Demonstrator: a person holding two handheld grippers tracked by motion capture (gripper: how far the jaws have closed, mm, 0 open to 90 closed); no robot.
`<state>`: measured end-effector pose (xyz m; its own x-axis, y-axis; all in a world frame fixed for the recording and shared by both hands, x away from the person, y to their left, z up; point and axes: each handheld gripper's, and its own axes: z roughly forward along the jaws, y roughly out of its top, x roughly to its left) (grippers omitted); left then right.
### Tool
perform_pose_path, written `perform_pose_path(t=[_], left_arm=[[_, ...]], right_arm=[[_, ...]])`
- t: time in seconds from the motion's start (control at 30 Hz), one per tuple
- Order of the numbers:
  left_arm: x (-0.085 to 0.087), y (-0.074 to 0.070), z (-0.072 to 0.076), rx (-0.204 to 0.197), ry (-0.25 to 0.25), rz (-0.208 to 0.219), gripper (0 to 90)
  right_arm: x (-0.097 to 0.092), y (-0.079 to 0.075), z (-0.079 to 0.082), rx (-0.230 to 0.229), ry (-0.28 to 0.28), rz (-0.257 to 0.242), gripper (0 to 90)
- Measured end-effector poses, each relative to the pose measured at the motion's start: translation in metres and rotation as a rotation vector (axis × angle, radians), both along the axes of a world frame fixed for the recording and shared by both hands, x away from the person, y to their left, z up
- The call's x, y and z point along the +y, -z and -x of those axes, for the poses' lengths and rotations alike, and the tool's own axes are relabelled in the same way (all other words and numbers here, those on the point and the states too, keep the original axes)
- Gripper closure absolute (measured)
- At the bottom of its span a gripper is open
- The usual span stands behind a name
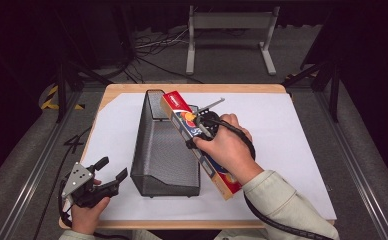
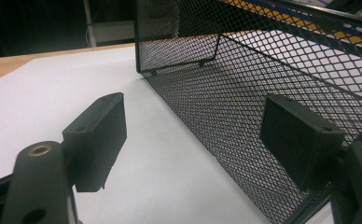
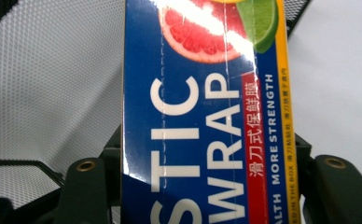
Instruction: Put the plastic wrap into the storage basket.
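A long blue, red and yellow plastic wrap box (image 1: 178, 111) slants over the right rim of a black wire-mesh basket (image 1: 142, 145). My right gripper (image 1: 196, 134) is shut on the box at mid-length, under the person's hand. In the right gripper view the box (image 3: 202, 116) stands between the two jaws of the right gripper (image 3: 207, 158), which clasp its sides, with the mesh basket (image 3: 53, 84) behind on the left. My left gripper (image 1: 113, 168) rests open near the basket's front left corner. The left gripper (image 2: 200, 140) holds nothing and faces the basket's mesh wall (image 2: 244, 93).
The basket stands on a white sheet (image 1: 282, 130) that covers a wooden table (image 1: 192, 88). A grey metal stand (image 1: 229, 30) and loose cables lie on the floor beyond the far edge. A black cable (image 1: 277, 220) trails from the right gripper along the sleeve.
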<state>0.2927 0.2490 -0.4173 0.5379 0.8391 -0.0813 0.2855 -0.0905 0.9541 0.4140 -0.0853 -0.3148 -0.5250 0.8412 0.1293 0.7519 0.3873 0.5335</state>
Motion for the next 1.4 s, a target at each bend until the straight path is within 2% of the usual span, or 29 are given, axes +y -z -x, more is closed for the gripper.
perform_pose_path(t=[0.1, 0.2, 0.37, 0.47, 0.6, 0.67, 1.0, 1.23, 1.4], left_arm=[[0.001, 0.001, 0.001, 0.000, -0.002, -0.001, 23.6], [0.000, 0.002, 0.001, 0.001, -0.001, -0.004, 23.6], [0.001, 0.001, 0.001, 0.000, 0.001, -0.004, 23.6], [0.000, 0.001, 0.000, 0.000, 0.002, 0.000, 23.6], [-0.001, 0.001, -0.001, 0.001, 0.006, -0.002, 23.6], [-0.001, 0.001, -0.001, 0.001, 0.009, -0.003, 23.6], [0.000, 0.001, -0.001, -0.001, 0.005, 0.003, 23.6], [0.000, 0.001, -0.001, 0.003, 0.008, 0.000, 23.6], [0.000, 0.002, -0.001, 0.003, 0.009, 0.004, 23.5]], right_arm=[[0.008, 0.001, -0.003, 0.005, 0.004, -0.016, 40.0], [0.015, 0.001, -0.004, 0.004, 0.004, -0.003, 40.0], [0.026, 0.005, -0.007, 0.036, 0.029, 0.002, 40.0], [0.031, 0.008, -0.008, 0.051, 0.064, -0.017, 39.9], [0.037, 0.013, -0.009, 0.070, 0.074, -0.032, 39.9], [0.042, 0.019, -0.010, 0.094, 0.076, -0.020, 39.9], [0.049, 0.030, -0.018, 0.128, 0.117, 0.016, 39.7], [0.054, 0.034, -0.024, 0.165, 0.112, 0.046, 39.6], [0.057, 0.036, -0.029, 0.172, 0.097, 0.074, 38.9]])
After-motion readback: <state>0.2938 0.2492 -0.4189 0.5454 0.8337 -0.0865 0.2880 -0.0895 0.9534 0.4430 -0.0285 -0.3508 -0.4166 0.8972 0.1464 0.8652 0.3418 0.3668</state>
